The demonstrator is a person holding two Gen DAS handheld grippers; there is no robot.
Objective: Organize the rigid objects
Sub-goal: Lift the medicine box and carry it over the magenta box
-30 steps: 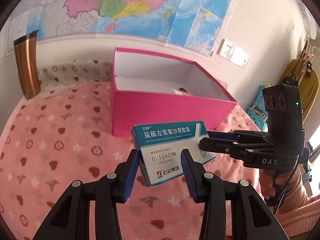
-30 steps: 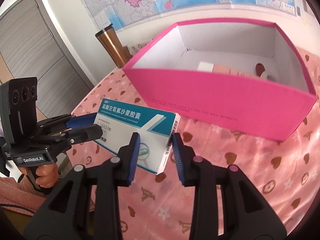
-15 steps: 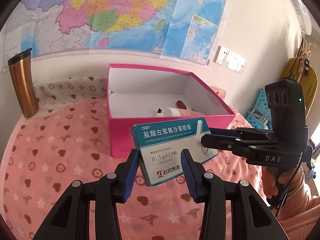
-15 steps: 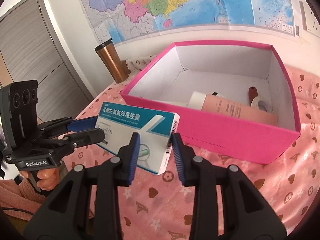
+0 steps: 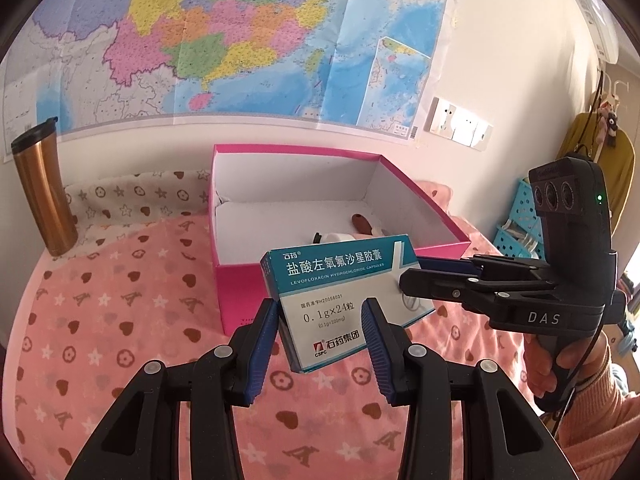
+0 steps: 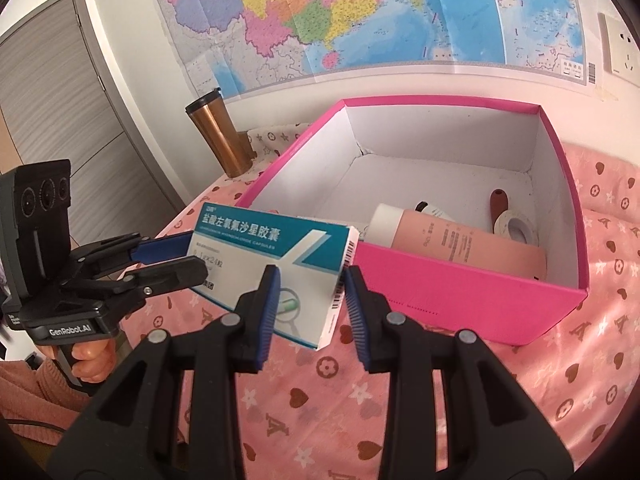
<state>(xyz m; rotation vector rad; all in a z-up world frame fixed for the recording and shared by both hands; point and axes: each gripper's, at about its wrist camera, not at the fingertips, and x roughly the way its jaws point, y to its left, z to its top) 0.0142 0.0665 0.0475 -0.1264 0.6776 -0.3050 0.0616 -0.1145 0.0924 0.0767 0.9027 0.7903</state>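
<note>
A teal and white medicine box (image 5: 340,292) (image 6: 276,260) hangs in the air just in front of the open pink box (image 5: 240,280) (image 6: 460,284). My left gripper (image 5: 322,320) is shut on its lower left end, seen from the side as the left gripper (image 6: 192,262) in the right wrist view. My right gripper (image 6: 312,284) is shut on the barcode end, and shows as the right gripper (image 5: 404,280) in the left wrist view. Inside the pink box lie a pink tube (image 6: 460,240), a tape roll (image 6: 516,230), a small white bottle and a brown piece.
A copper tumbler (image 5: 42,196) (image 6: 218,140) stands at the back left by the wall with the map. The pink heart-patterned cloth (image 5: 120,320) covers the table. A blue basket (image 5: 520,216) and a hanging yellow garment are at the far right. A person's hands hold both handles.
Both grippers have risen together with the medicine box, which now sits level with the pink box's front rim. More of the pink box's inside shows than before.
</note>
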